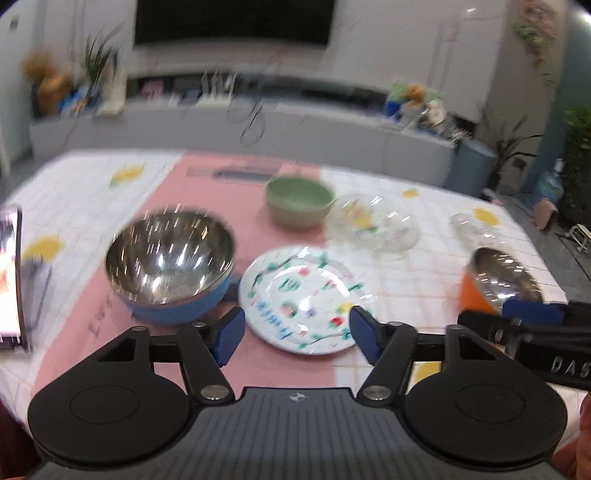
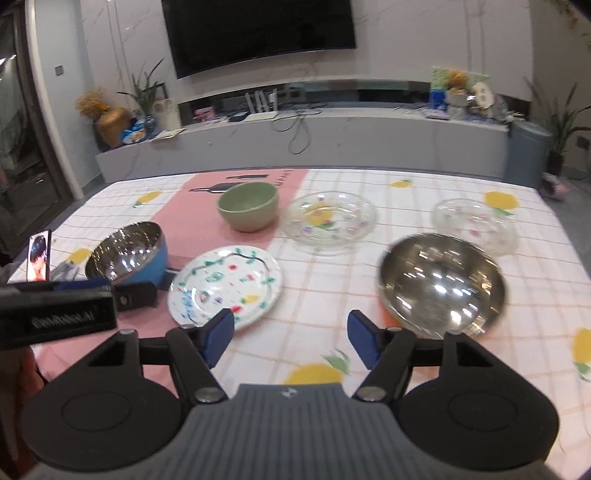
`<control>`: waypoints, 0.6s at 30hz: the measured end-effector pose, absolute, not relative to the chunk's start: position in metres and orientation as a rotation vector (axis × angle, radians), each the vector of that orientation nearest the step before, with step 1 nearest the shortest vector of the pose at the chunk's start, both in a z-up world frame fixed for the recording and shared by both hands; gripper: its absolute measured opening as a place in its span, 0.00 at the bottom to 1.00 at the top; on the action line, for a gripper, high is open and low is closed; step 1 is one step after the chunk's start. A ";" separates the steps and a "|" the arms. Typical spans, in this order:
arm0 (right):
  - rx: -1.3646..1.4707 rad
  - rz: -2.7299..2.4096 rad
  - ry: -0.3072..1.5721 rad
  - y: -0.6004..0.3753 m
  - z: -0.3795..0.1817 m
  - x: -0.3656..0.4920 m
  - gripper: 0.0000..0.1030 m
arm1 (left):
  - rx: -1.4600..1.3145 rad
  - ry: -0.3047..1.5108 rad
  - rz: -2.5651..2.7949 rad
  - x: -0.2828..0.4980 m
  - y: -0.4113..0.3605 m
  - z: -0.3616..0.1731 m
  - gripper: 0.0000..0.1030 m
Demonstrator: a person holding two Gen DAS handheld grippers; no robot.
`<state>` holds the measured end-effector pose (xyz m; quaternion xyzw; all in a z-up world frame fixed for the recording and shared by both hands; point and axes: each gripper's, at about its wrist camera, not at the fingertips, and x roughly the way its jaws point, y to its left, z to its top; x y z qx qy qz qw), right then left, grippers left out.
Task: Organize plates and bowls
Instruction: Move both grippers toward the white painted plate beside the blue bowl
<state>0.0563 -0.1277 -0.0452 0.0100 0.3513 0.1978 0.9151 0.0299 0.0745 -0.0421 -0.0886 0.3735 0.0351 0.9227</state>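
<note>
six dishes spread out, none stacked yet

six pieces sit apart on the table (image 2: 406, 295): a painted plate (image 2: 225, 284) near the front, a blue steel-lined bowl (image 2: 127, 254) to its left, a green bowl (image 2: 248, 211) behind, two clear glass dishes, the nearer one (image 2: 330, 218) beside the green bowl and the farther one (image 2: 474, 225) to the right, and an orange steel-lined bowl (image 2: 441, 286) at the right front. nothing is nested or piled, so by my reading the sorting has barely begun; every plate and bowl is left to gather.

the left hand-held gripper (image 1: 297, 334) hangs over the near rim of the painted plate, jaws roughly half wide with the rim showing between them, pads not pressing on it. the right hand-held gripper (image 2: 291, 338) hovers over bare tablecloth between the painted plate and the orange bowl, jaws likewise half wide, holding nothing.

farther out, a phone (image 2: 38, 254) stands propped at the table's left edge, and a dark tv (image 2: 258, 29) hangs on the wall beyond.
</note>
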 end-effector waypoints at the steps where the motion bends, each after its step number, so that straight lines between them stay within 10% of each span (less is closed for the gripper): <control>1: 0.016 0.414 0.727 -0.122 -0.045 0.064 0.62 | -0.214 0.796 0.082 0.036 0.081 -0.046 0.54; 18: 0.100 0.431 0.765 -0.073 -0.094 0.140 0.48 | -0.222 0.721 0.199 0.065 0.098 -0.085 0.40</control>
